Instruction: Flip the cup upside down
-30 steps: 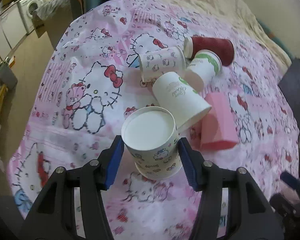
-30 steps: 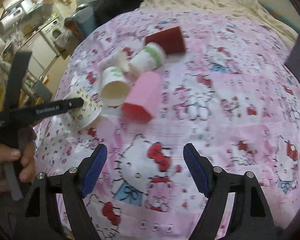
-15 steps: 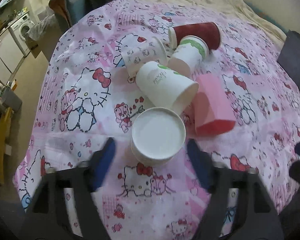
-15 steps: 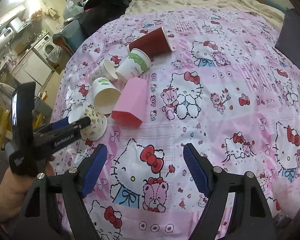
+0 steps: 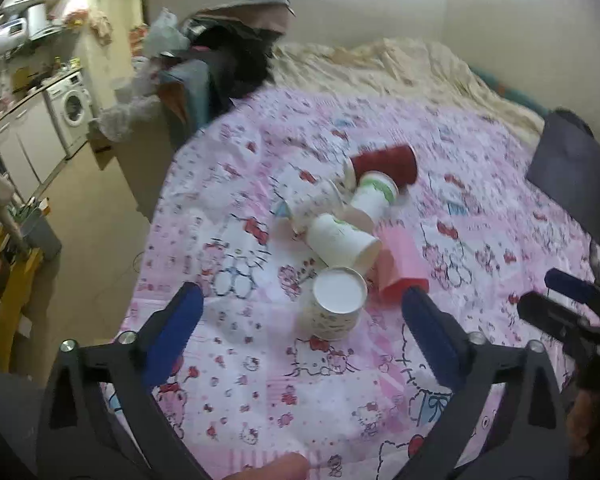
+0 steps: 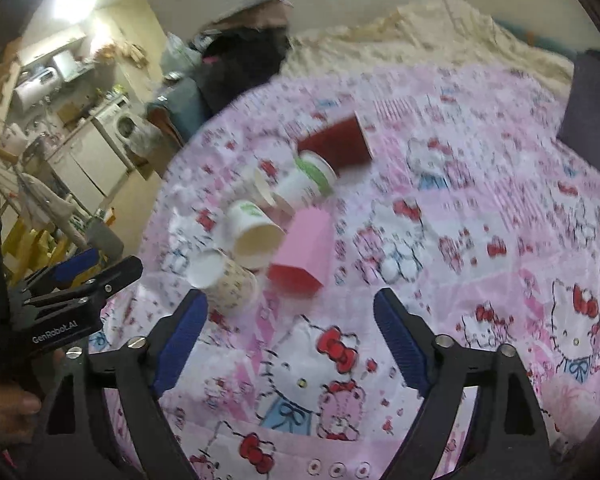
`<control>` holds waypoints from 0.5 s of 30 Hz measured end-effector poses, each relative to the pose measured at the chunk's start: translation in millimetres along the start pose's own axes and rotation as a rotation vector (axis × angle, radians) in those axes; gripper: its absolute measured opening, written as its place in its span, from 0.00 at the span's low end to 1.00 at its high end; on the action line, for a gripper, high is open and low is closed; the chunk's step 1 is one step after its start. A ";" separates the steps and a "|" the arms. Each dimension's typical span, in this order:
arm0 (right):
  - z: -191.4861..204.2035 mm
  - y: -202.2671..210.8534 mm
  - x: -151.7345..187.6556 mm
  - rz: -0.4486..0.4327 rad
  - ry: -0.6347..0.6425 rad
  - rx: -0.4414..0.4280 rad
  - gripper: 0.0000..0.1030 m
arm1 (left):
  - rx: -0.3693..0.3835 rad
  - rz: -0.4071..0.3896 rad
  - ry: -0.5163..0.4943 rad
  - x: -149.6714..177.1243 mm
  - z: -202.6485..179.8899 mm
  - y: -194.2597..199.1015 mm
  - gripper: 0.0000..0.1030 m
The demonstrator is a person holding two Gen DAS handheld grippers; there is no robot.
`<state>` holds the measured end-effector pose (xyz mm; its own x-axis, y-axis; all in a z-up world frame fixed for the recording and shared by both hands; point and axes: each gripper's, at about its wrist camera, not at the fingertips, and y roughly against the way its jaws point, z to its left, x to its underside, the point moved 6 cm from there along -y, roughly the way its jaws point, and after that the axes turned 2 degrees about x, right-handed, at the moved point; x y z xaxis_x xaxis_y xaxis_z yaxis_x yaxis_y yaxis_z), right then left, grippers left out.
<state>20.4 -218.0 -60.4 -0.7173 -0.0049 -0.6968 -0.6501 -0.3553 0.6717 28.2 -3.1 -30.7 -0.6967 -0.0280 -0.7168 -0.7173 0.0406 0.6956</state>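
A patterned paper cup (image 5: 334, 306) stands upside down on the pink Hello Kitty sheet (image 5: 480, 216), white base up; it also shows in the right wrist view (image 6: 224, 284). My left gripper (image 5: 302, 338) is open and empty, drawn back and above the cup. My right gripper (image 6: 290, 338) is open and empty over the sheet, to the right of the cup. The left gripper also shows at the left of the right wrist view (image 6: 80, 276).
Several cups lie on their sides behind it: a white cup (image 5: 342, 242), a green-banded cup (image 5: 374, 196), a dark red cup (image 5: 384, 164), another patterned cup (image 5: 314, 204) and a pink carton (image 5: 402, 264). The bed edge drops to the floor on the left.
My left gripper opened, let go of the patterned cup standing base up, and pulled back and up. The right gripper also rose and drew back a little.
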 end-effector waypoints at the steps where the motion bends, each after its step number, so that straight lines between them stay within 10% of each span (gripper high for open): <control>1: 5.9 3.6 0.1 -0.021 0.014 0.004 0.93 | -0.004 -0.015 0.008 0.4 3.5 4.4 0.97; 15: 13.1 17.7 19.1 -0.154 0.012 0.133 1.00 | 0.043 -0.043 0.014 25.7 4.3 13.2 1.00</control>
<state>-8.1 -212.2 -58.5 -0.6043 0.0283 -0.7962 -0.7798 -0.2260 0.5838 0.9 1.0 -40.2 -0.6654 -0.0447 -0.7451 -0.7458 0.0820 0.6611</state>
